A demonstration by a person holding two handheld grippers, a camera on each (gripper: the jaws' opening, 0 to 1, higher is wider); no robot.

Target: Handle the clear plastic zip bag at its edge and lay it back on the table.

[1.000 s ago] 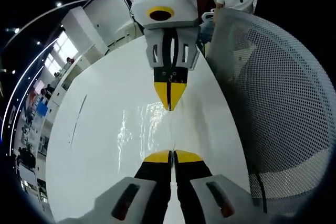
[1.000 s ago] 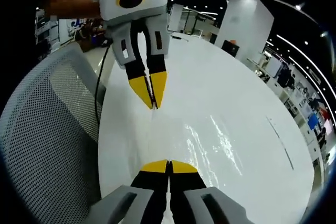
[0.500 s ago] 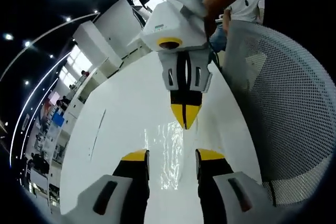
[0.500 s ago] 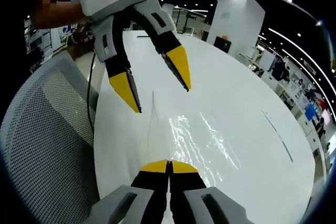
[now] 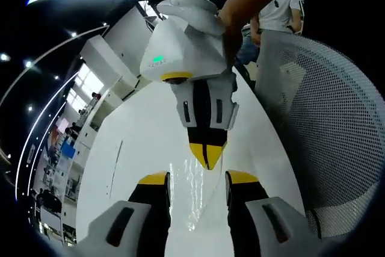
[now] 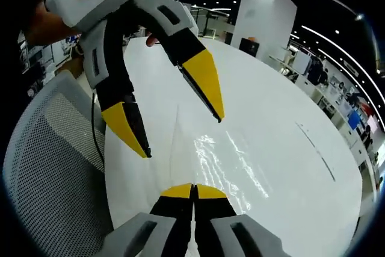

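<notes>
Right gripper (image 6: 194, 192): nearest in the right gripper view; yellow tips pressed together on the near edge of the clear plastic zip bag (image 6: 225, 161), pinching it.
Zip bag position: glossy, wrinkled sheet lying mostly flat on the white table (image 6: 289, 167), one edge lifted into the right jaws. In the left gripper view it shows as a sheen (image 5: 195, 188) between the tips.
Left gripper (image 5: 197, 180): jaws spread wide, holding nothing; it stands above the bag's far edge (image 6: 174, 118).
Mesh chair (image 6: 54, 167): beside the table edge, apart from the bag.
Background: open hall with ceiling lights; a person (image 5: 280, 4) stands beyond.
Step in hand (judgement): bag is freed at one end, laying down remains.
Method advised: lower the right gripper until the edge touches the table, then part the jaws; withdraw straight back so the film isn't dragged or folded.
</notes>
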